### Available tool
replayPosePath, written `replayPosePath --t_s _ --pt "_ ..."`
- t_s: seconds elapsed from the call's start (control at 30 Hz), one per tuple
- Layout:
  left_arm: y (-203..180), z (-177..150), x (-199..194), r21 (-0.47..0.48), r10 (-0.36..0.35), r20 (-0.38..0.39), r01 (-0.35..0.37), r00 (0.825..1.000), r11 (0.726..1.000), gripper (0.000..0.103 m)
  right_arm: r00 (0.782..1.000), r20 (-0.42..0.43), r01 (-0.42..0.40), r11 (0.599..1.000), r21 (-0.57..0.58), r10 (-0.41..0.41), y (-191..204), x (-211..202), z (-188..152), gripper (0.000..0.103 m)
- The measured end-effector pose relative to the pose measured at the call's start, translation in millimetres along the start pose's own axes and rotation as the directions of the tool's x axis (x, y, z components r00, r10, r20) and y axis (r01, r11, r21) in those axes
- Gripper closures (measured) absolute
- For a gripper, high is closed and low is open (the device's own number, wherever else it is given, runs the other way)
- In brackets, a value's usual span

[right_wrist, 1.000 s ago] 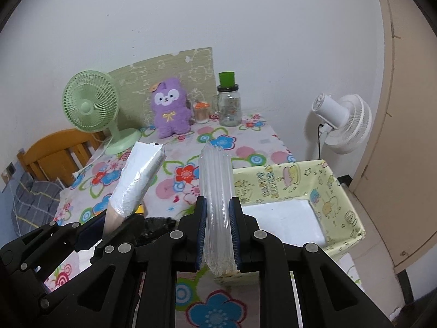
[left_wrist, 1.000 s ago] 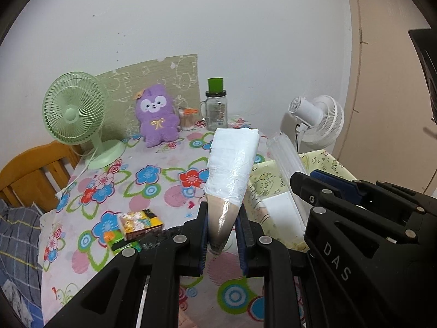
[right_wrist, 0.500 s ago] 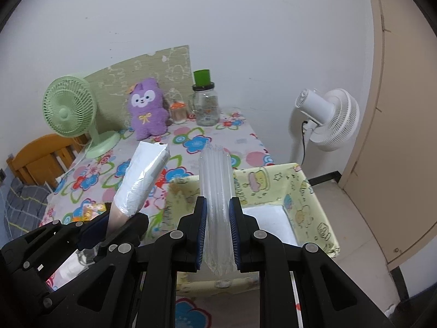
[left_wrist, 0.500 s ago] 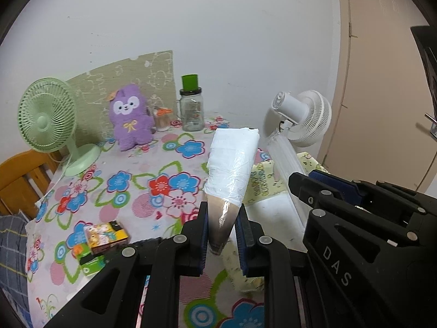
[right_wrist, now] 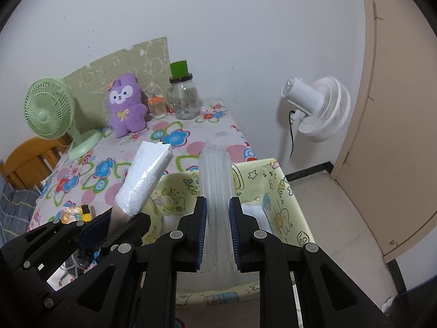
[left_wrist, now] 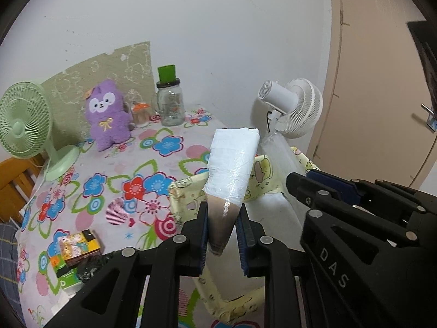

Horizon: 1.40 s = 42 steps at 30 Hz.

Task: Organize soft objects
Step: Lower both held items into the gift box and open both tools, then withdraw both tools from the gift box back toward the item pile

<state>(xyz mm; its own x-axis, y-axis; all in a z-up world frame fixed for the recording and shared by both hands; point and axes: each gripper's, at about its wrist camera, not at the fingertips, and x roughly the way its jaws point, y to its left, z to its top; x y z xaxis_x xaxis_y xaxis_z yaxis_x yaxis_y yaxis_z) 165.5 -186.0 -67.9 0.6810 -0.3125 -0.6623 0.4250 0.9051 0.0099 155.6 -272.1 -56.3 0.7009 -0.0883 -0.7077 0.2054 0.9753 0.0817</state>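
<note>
Delivery step, by the look of it: both loads carried over the yellow fabric bin [right_wrist: 286, 191], release not yet complete.

White wrapped bundle [left_wrist: 232, 164]: soft, crinkled under clear film, blunt and squarish at the top, tapering to a brown end between the pads of the left gripper [left_wrist: 222, 235]. Held above the bin's near-left rim, tilted slightly. Jaws opening right now, bundle between them, a sliver of gap on the right side (touch on the left pad hard to confirm).

Clear plastic pack [right_wrist: 217, 191]: a long ribbed sleeve, glossy, see-through, upright over the bin's middle, clamped firmly in the right gripper [right_wrist: 217, 232].

Inside the bin: white folded pads [right_wrist: 256, 213] on the floor. Bin walls thin, floppy, printed with cartoon doodles.

Next move probably calls for lowering each piece past the limp rim before letting go.

Left of the bin, a floral tablecloth [left_wrist: 109, 191]; well beyond it, a purple plush toy [left_wrist: 108, 113] (fuzzy, possibly a later candidate).
</note>
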Motion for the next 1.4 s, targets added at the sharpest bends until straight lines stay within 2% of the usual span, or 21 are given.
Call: replayPosePath --t_s 0.03,0.07,0.13,0.17,0.23,0.3,0.33,0.6,0.7,0.97,1.17,1.4 --pt "-2 0 4 0.004 -0.005 -0.007 0.005 1.0 1.0 0.062 1.0 -0.008 0.004 1.0 0.007 -0.004 -2 3 0 0.082" --pt "-4 0 6 0.008 -0.005 -0.01 0.005 1.0 1.0 0.059 1.0 -0.018 0.014 1.0 0.012 -0.014 -5 6 -1 0.082" --pt "-6 -1 10 0.011 0.014 -0.007 -0.014 1.0 1.0 0.044 0.999 -0.033 0.028 0.999 0.02 -0.027 -9 11 -1 0.076" --pt "-6 -1 13 0.012 0.025 -0.009 -0.025 1.0 1.0 0.04 0.998 -0.046 0.035 0.999 0.027 -0.034 -13 14 -1 0.074" --pt "-5 -3 19 0.011 0.036 -0.026 -0.036 0.999 0.999 0.031 0.997 -0.063 0.039 0.998 0.045 -0.036 -18 18 -2 0.051" --pt "-3 -5 20 0.007 0.032 -0.033 -0.032 0.999 0.999 0.025 0.998 -0.053 0.039 0.997 0.067 -0.035 -22 19 -4 0.035" --pt "-2 -5 20 0.005 0.026 -0.031 -0.025 0.999 1.0 0.022 0.998 -0.047 0.042 0.997 0.068 -0.039 -23 18 -5 0.032" --pt "5 -10 15 0.008 0.045 -0.042 -0.045 0.998 0.999 0.016 0.998 -0.047 0.049 0.998 0.026 -0.048 -9 11 -9 0.027" --pt "10 -12 5 0.0 0.056 -0.031 -0.056 0.998 0.998 0.012 0.999 -0.029 0.045 0.999 0.023 -0.045 -3 3 -11 0.021" --pt "31 -24 -20 -0.034 0.073 -0.004 -0.073 0.997 0.997 0.007 0.999 0.004 0.038 0.999 -0.006 -0.038 22 -20 -20 0.018" --pt "41 -32 -41 -0.041 0.095 0.012 -0.095 0.995 0.995 0.001 0.998 0.045 0.042 0.999 -0.015 -0.041 37 -43 -27 0.011" --pt "46 -40 -65 -0.045 0.09 0.044 -0.088 0.995 0.995 0.0 0.997 0.07 0.044 0.999 -0.023 -0.042 46 -64 -33 0.007"
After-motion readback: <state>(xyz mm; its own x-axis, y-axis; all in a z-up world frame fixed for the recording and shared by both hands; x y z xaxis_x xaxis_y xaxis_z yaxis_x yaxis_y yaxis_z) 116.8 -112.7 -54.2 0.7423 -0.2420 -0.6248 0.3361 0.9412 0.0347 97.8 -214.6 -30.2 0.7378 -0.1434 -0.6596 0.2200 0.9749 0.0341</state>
